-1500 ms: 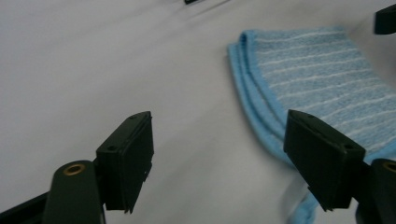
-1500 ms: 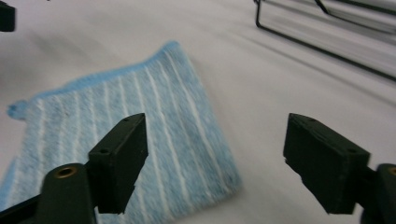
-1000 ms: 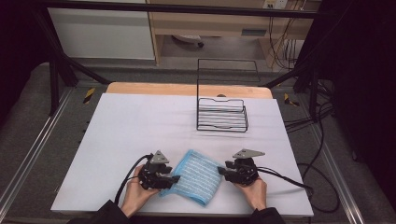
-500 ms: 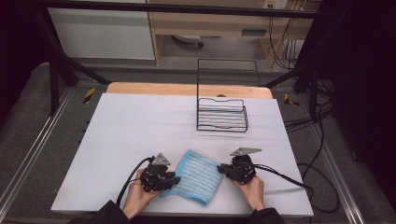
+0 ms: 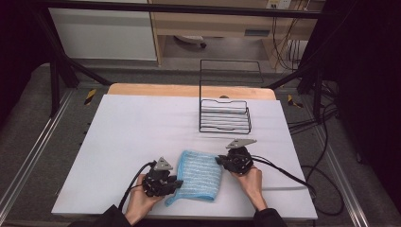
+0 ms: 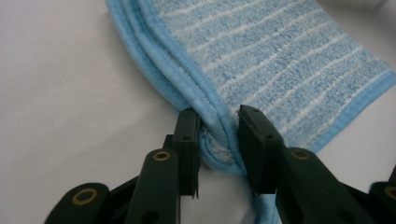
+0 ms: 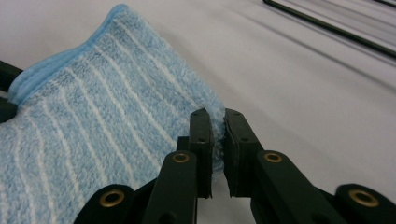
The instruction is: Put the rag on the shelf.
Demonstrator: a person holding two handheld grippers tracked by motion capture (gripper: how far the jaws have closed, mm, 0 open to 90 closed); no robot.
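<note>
Left gripper [image 5: 176, 182] clamped on the bunched, folded edge of a blue striped cloth [image 5: 197, 174], jaws either side of the stacked hems in the left gripper view [image 6: 218, 122], with a gap between them taken up by the thick fold. Right gripper [image 5: 219, 161] pinched tight on the cloth's far right corner, jaws nearly closed with fluffy pile squeezed between them [image 7: 217, 126]. Held by a hand [image 5: 142, 203] on the left and a hand [image 5: 251, 183] on the right, cables trailing off toward the near edge. Cloth lying folded on the white table [image 5: 132, 132], near the front edge, between both grippers. Farther back, right of centre, a black wire rack [image 5: 225, 116], well apart from the cloth.
</note>
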